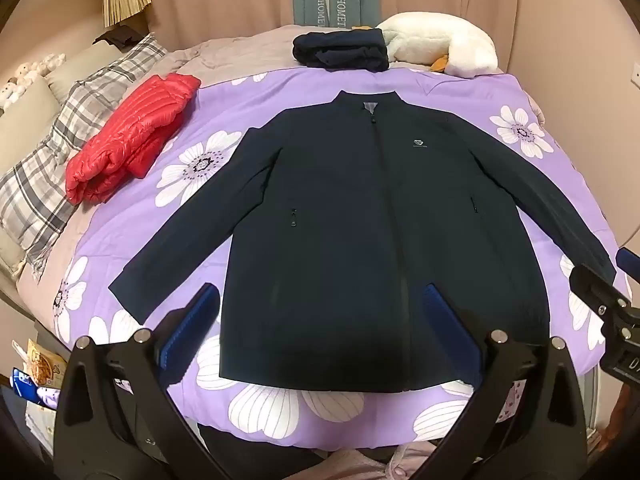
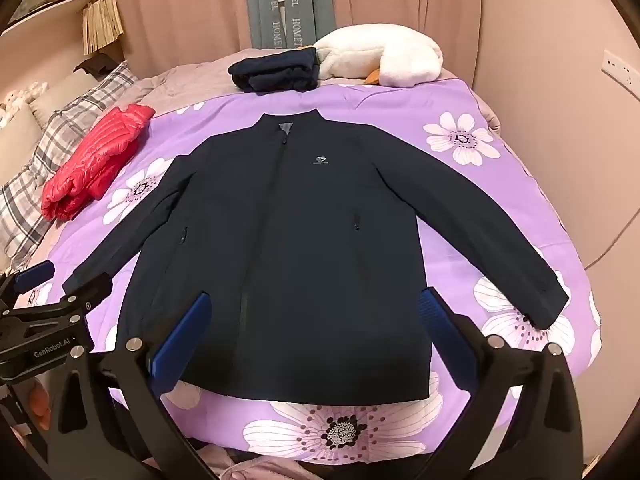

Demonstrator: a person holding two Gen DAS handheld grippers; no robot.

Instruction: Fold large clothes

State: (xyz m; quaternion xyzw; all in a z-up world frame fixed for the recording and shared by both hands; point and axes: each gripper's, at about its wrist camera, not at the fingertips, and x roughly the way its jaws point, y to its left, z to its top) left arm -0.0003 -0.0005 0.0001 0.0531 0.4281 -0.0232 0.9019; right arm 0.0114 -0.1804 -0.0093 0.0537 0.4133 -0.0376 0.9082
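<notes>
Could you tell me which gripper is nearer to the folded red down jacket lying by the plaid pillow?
Left. The left gripper hangs open over the dark jacket's hem, on the red down jacket's side. The right gripper hangs open farther along the hem, away from it.

The dark navy zip-front cloth jacket point(image 1: 344, 216) in mid-frame looks smooth and matt. Under it, the purple flower-printed cloth bedspread point(image 1: 452, 92) is soft and dull. At upper left, the red quilted puffer jacket point(image 1: 128, 136) has a glossy sheen. At top, the white plush toy point(image 1: 440, 42) looks fluffy.
</notes>
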